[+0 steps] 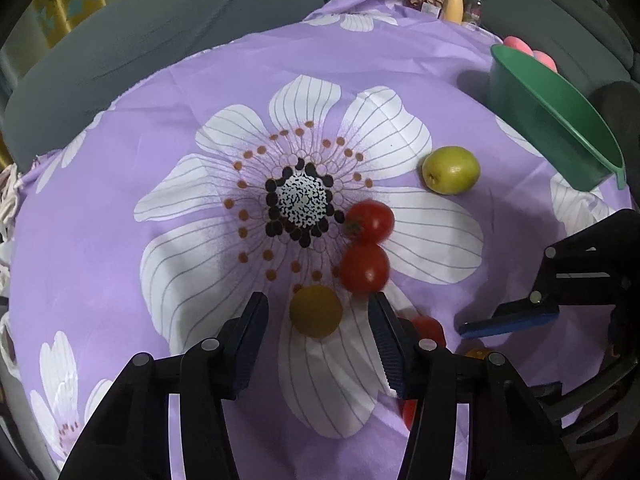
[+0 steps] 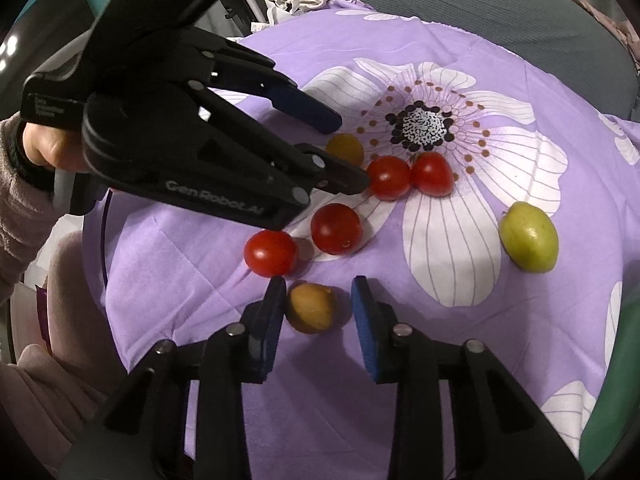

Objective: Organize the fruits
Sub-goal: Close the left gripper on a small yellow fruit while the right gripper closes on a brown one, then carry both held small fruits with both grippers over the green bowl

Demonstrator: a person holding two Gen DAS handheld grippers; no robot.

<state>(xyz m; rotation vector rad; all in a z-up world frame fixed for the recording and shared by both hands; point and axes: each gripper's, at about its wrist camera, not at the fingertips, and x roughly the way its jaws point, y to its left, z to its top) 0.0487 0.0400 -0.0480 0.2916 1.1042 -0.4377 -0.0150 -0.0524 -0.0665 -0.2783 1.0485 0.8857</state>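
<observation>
Both tools are mid-grab: my left tool (image 1: 318, 320) straddles a yellow fruit (image 1: 316, 311) without touching it, and my right tool (image 2: 320, 312) brackets a second yellow fruit (image 2: 312, 308), left pad touching, right pad clear. I judge each tool should centre before closing fully, since the tomatoes (image 2: 390, 177) sit just beside the left tool's far finger. The green bowl (image 1: 560, 120) waits well apart on the surface (image 1: 120, 200).

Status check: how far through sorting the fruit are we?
Nothing looks sorted yet: the green bowl shows no fruit in its visible part. In hand: the left gripper straddles a yellow fruit with open jaws, the right gripper a tan fruit; neither is lifted. Still to go: four tomatoes and the green fruit, loose on the cloth.
</observation>
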